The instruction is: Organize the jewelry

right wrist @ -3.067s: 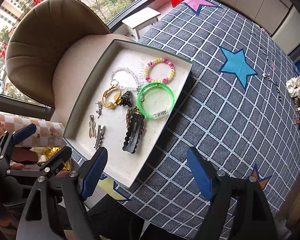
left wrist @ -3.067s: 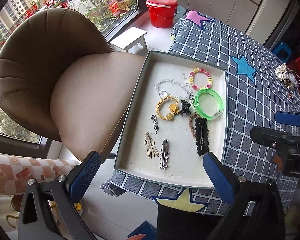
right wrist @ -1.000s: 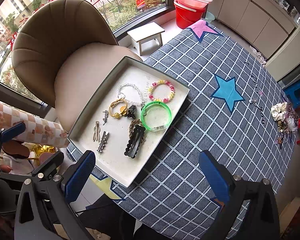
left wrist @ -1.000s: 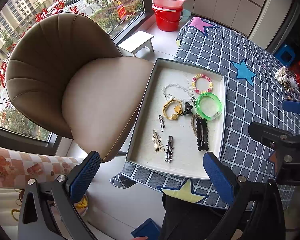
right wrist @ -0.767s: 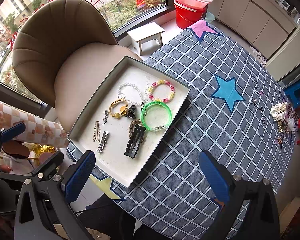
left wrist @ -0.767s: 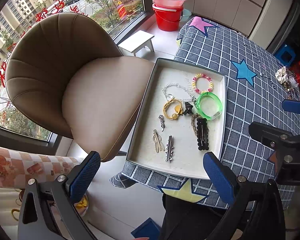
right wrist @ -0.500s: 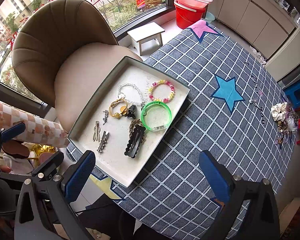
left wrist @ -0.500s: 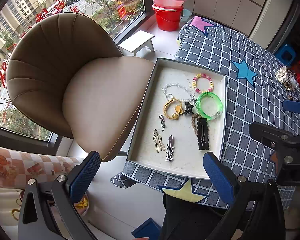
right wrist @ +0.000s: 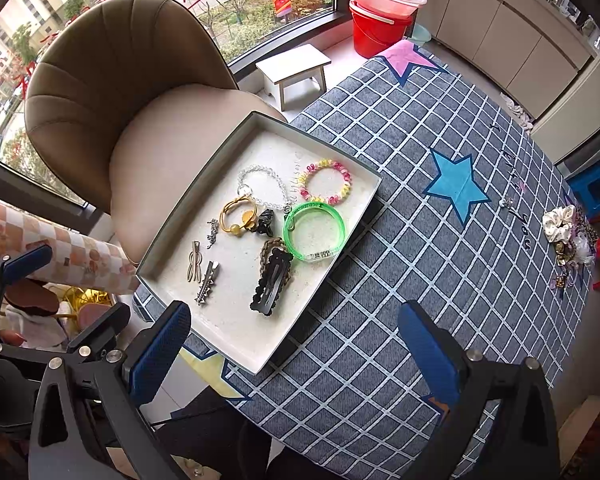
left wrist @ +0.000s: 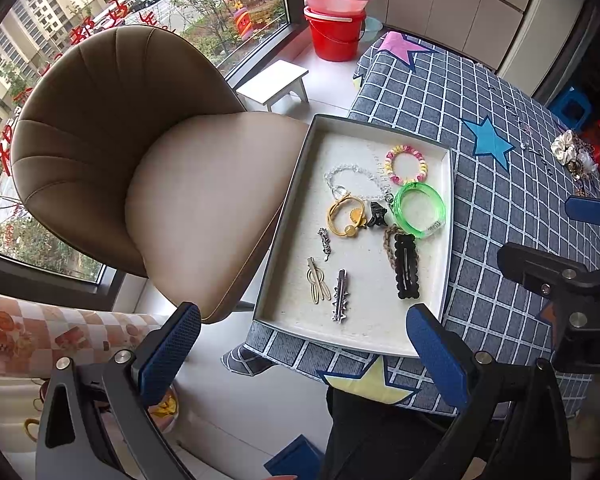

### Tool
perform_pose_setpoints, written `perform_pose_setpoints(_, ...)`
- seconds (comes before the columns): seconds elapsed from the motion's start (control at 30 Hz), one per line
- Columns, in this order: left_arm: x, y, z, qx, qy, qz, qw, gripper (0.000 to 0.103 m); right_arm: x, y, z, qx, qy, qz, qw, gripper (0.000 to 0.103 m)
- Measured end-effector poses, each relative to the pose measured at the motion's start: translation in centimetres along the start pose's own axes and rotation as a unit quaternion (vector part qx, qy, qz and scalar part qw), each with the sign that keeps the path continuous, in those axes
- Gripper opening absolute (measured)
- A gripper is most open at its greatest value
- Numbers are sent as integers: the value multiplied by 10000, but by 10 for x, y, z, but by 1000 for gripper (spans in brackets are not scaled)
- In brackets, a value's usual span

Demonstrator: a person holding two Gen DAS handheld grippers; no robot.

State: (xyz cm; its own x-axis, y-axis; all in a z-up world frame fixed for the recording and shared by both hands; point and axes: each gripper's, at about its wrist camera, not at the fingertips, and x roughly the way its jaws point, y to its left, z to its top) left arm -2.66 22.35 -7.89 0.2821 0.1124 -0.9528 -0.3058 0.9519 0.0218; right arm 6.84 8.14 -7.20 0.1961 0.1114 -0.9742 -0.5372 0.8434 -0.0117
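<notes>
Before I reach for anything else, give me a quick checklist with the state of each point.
1. Left gripper open, holding nothing: ok.
2. Right gripper open, holding nothing: ok.
3. Tray sits flat on the table: not ok, its near corner overhangs the edge.
4. Green bangle inside the tray: ok.
5. All loose pieces collected: not ok, a pile with a white scrunchie remains at the table's far side.

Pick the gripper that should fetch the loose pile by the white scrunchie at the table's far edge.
Right. The right gripper is open over the tablecloth, on the side of the tray towards the white scrunchie. The left gripper, also open, hangs off the table's near edge beyond the tray.
</notes>
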Motion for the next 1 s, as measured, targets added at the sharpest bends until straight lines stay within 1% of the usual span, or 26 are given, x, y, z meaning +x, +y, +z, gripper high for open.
perform_pose_setpoints(0.4, 0, -3, 0, 37, 19, -27, 10000, 103, 1, 2, 0, 12, 5, -9, 10000, 103)
perform_pose_setpoints(0.63, -2, -4, -1, 40, -55, -27, 10000, 103, 1, 3, -1, 16, 7, -17, 10000, 103)
perform_pose_setpoints(1.0, -1, -3, -2, 20, -39, 86, 10000, 103, 1, 4, 0, 23, -4, 2, 10000, 103)
